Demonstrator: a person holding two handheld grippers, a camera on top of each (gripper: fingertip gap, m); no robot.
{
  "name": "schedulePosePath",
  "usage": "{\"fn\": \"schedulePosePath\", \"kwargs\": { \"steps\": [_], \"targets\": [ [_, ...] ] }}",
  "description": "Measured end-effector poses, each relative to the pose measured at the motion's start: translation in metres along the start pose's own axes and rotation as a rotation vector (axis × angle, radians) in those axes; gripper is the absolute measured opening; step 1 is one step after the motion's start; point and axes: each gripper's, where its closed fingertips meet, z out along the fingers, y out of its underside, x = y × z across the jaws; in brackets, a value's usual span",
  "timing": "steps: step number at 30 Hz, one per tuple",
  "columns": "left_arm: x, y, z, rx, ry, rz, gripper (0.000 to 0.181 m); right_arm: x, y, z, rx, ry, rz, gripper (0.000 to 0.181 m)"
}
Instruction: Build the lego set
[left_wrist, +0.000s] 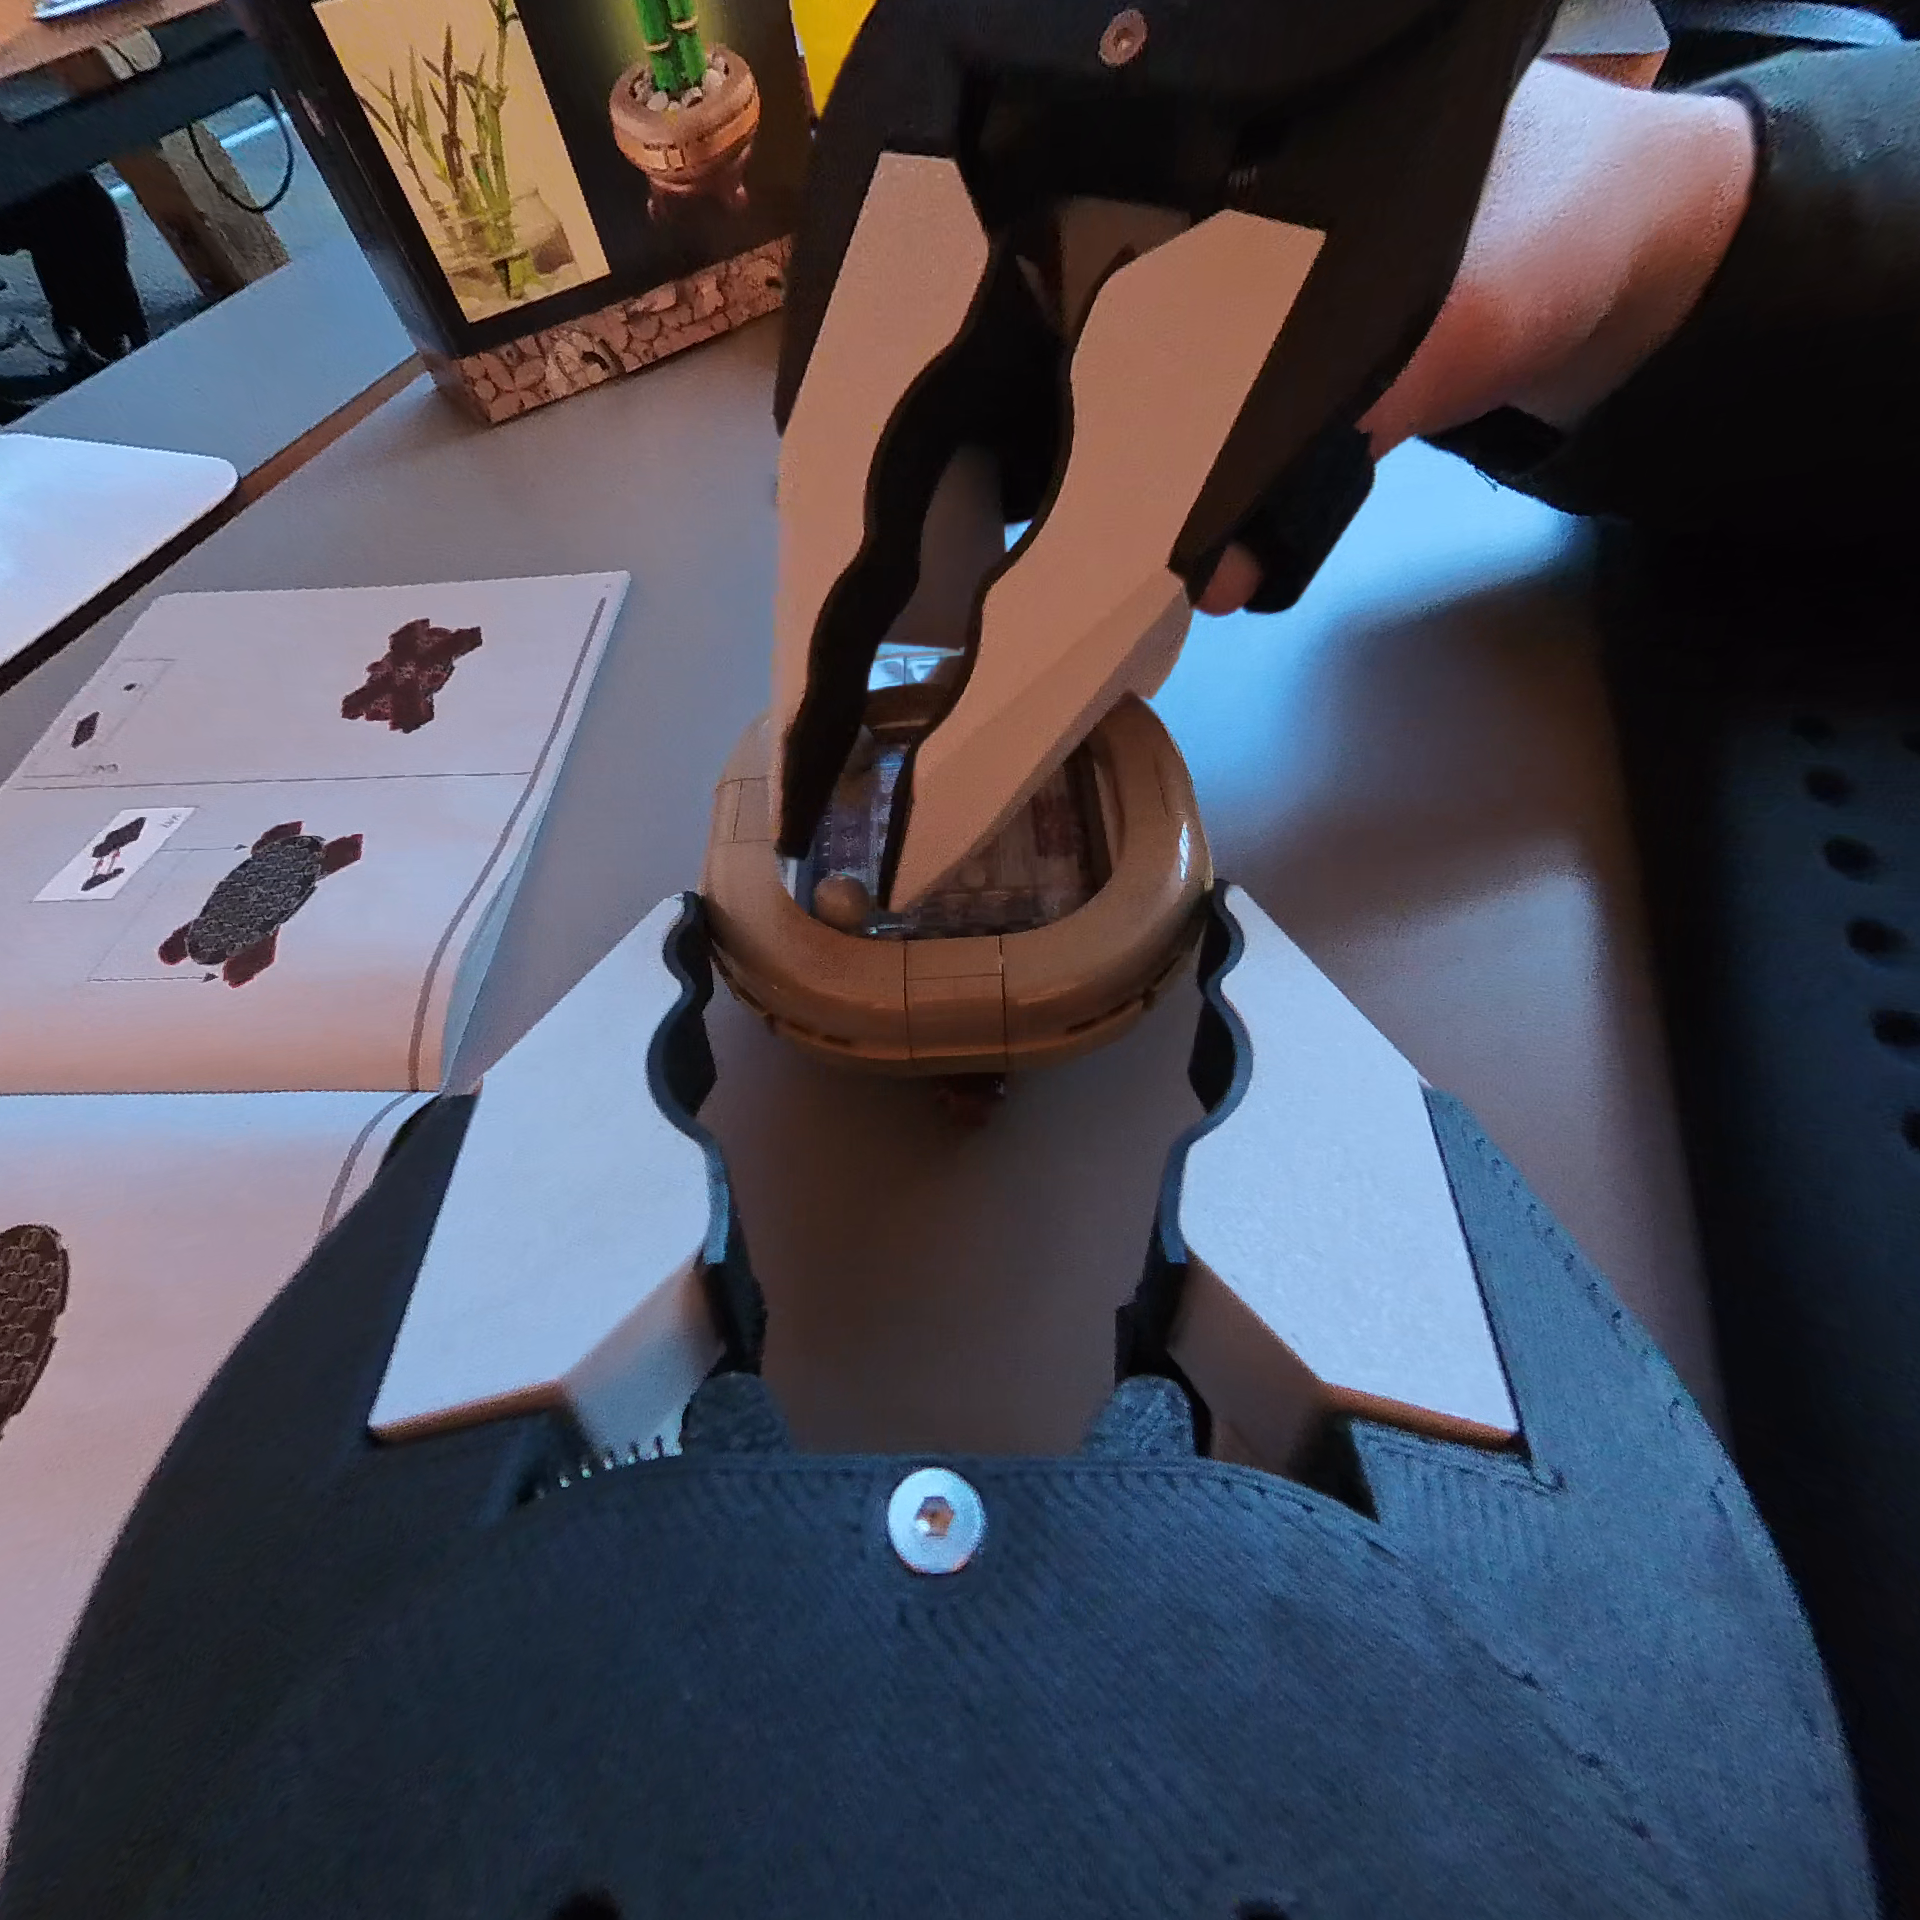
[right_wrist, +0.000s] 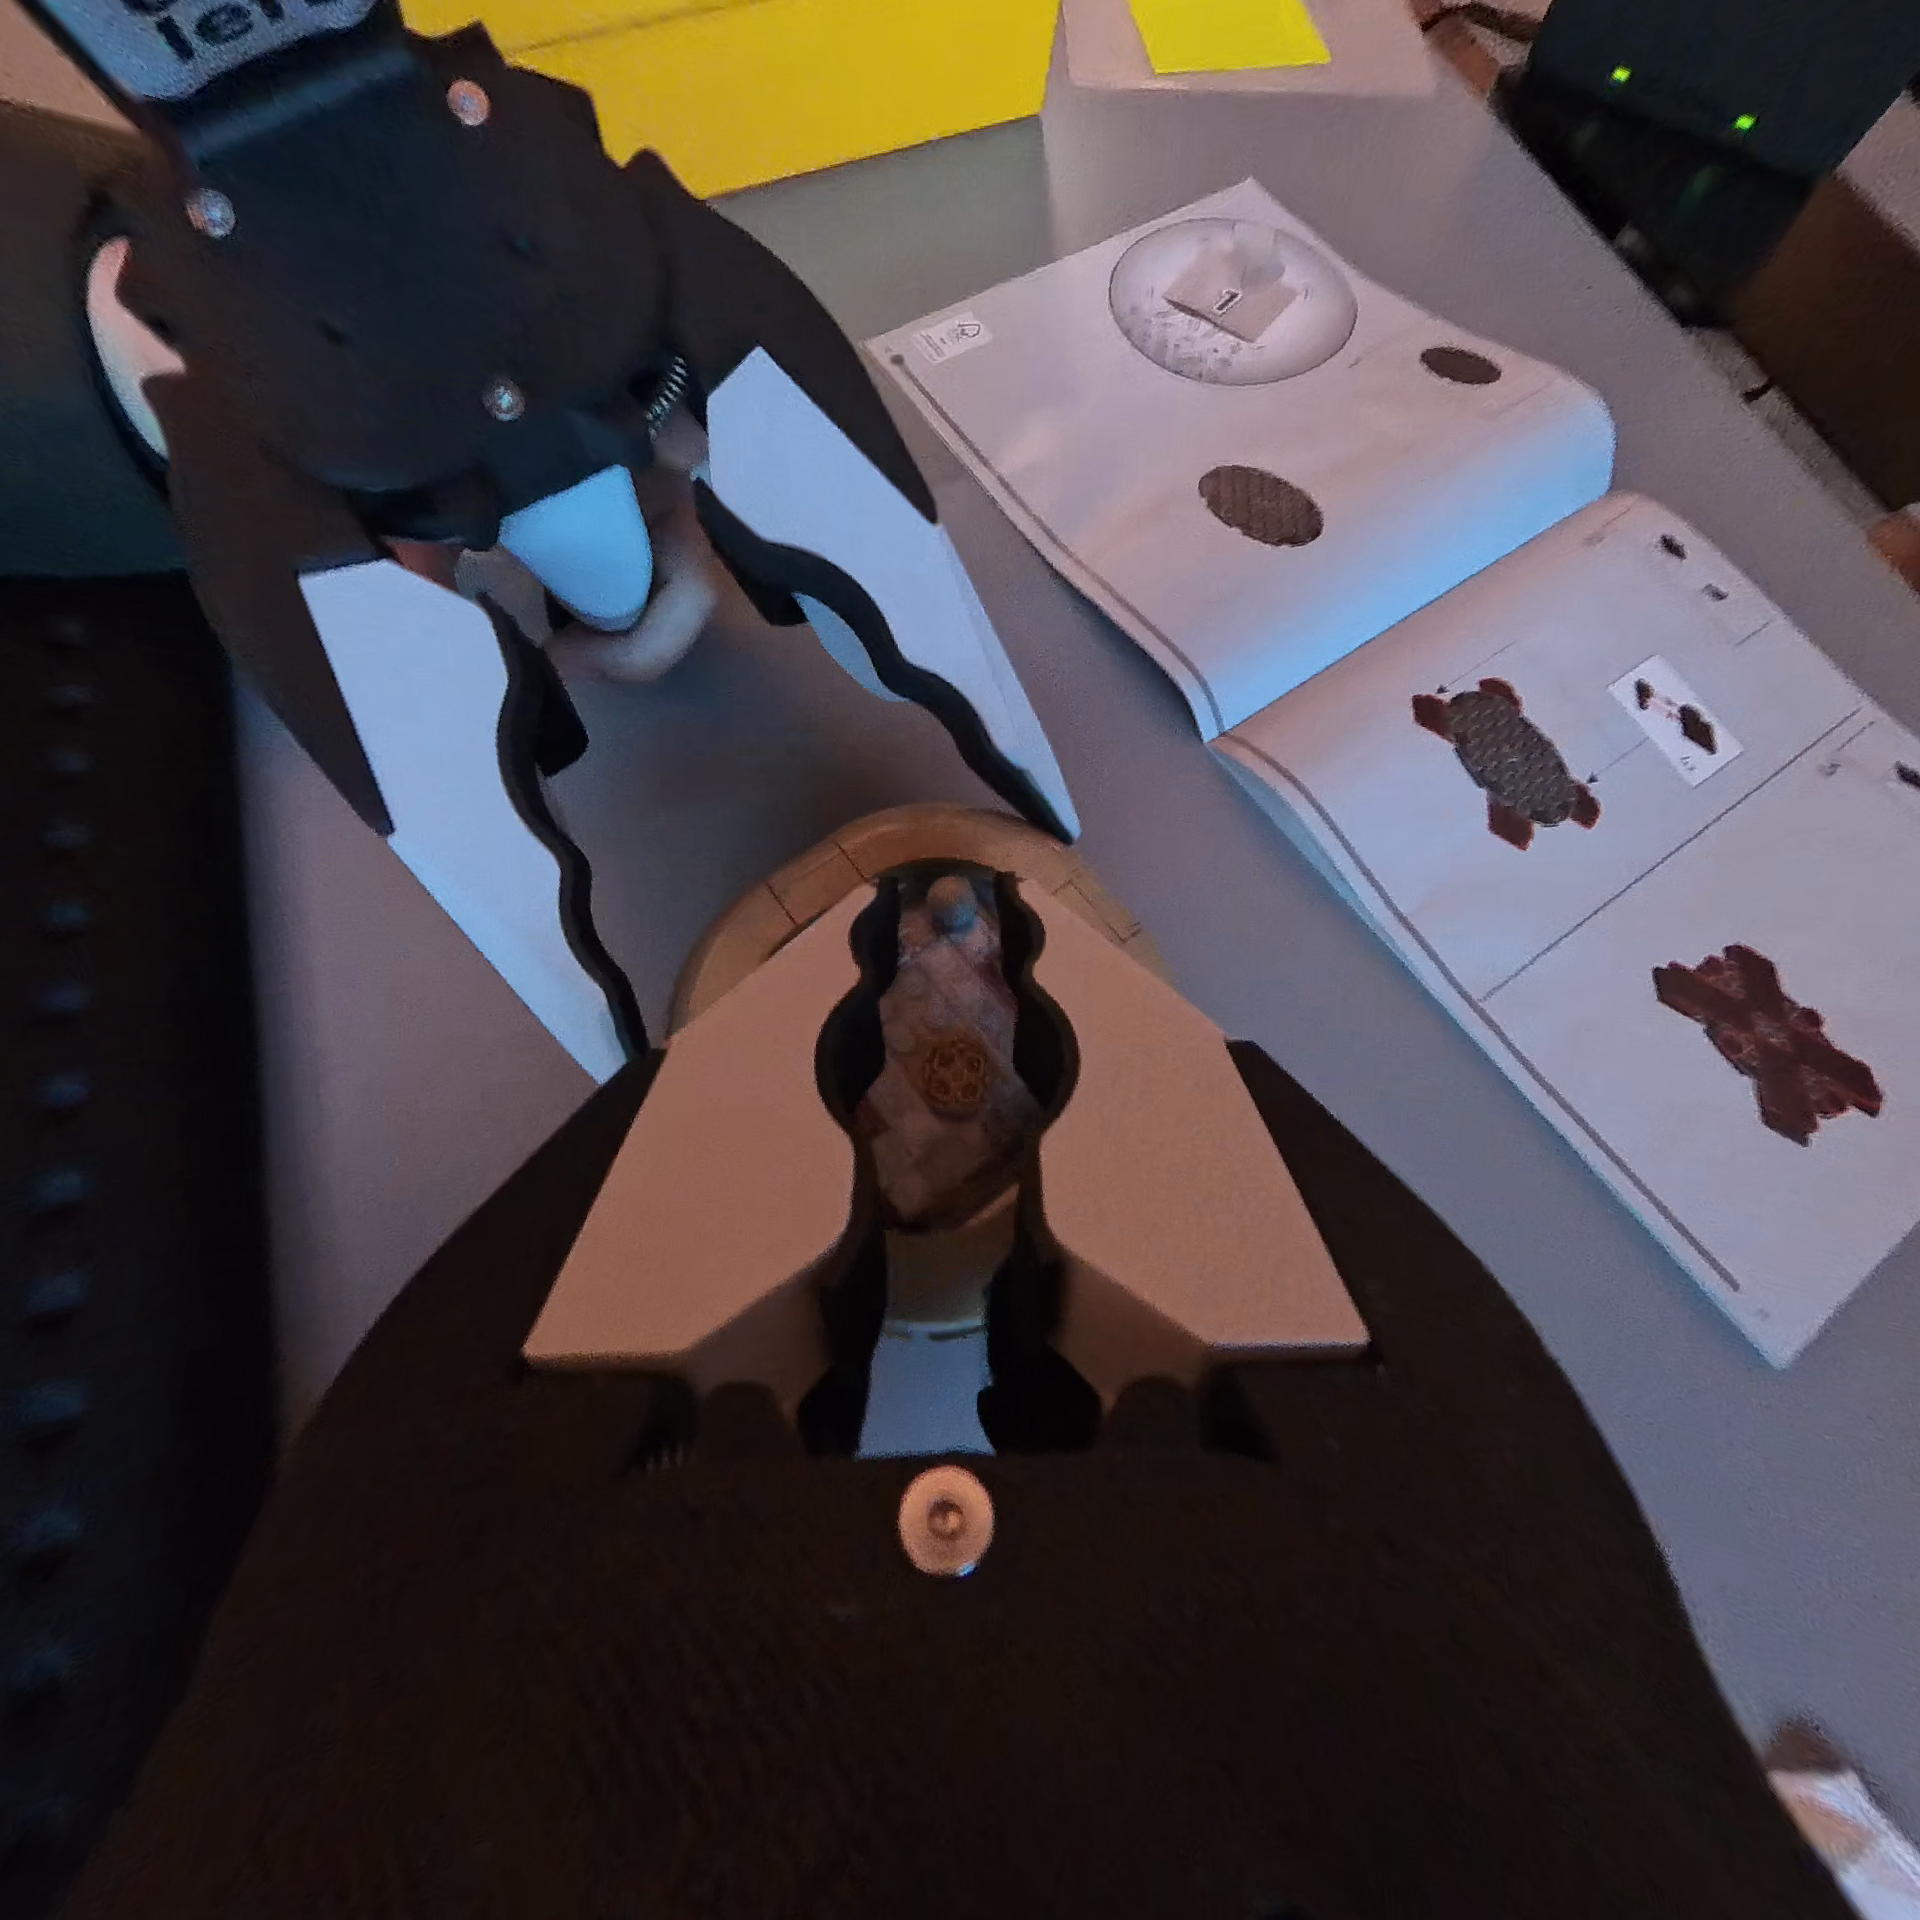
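Note:
A round tan lego pot stands on the grey table, with patterned plates inside it. My left gripper has its fingertips against the pot's two sides and holds it; it also shows in the right wrist view, coming in from the upper left. My right gripper reaches down into the pot from above. Its fingers are nearly together on a small round tan piece. In the right wrist view the same gripper pinches that piece over the pot's rim.
An open instruction booklet lies left of the pot and shows on the right in the right wrist view. The set's box stands behind. A black perforated mat lies on the right. A hand holds the right gripper. My two grippers' fingertips are within a few centimetres of each other.

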Motion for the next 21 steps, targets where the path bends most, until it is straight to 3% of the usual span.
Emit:
{"fn": "schedulePosePath", "kwargs": {
  "steps": [10, 16, 19, 21],
  "targets": [
    [0.001, -0.001, 0.002, -0.033, -0.027, -0.010, 0.094, 0.000, 0.007, 0.002, -0.108, 0.058, -0.014, 0.008],
    [-0.004, -0.002, 0.001, -0.021, -0.070, 0.015, 0.094, 0.004, 0.000, 0.001, 0.011, -0.043, 0.144, 0.005],
    [0.000, 0.000, 0.002, -0.023, -0.033, -0.016, 0.094, 0.003, -0.026, -0.012, 0.184, -0.102, 0.215, 0.000],
    [0.001, 0.000, 0.002, -0.025, -0.036, -0.017, 0.094, 0.010, -0.031, -0.023, 0.219, -0.097, 0.227, 0.000]
  ]
}}
